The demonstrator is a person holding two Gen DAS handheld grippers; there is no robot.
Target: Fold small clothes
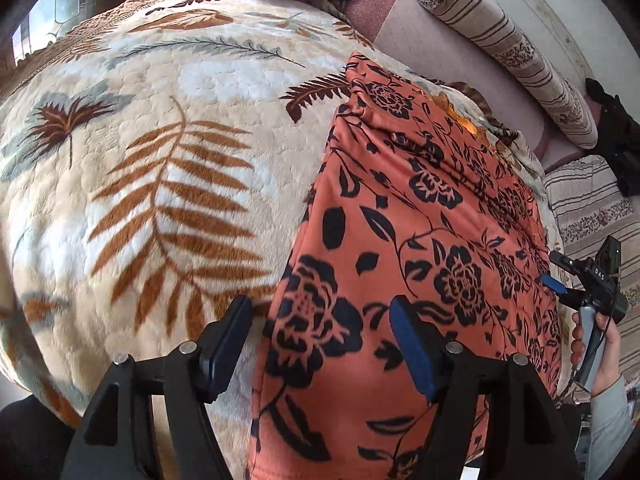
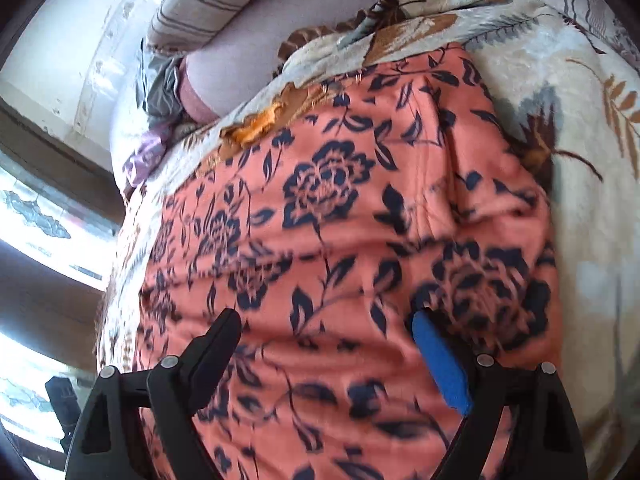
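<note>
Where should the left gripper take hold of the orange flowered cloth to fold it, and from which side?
Probably at the orange flowered cloth's long left edge, approached from the blanket side; it lies flat, the edge is exposed, and the open left gripper already straddles it.

Smooth matt cloth garment [image 1: 400, 240] on plush fleecy blanket [image 1: 160, 120]

Left gripper [image 1: 320, 344] and right gripper [image 2: 326, 354], both angled downward, fingers wide apart, nothing between.
</note>
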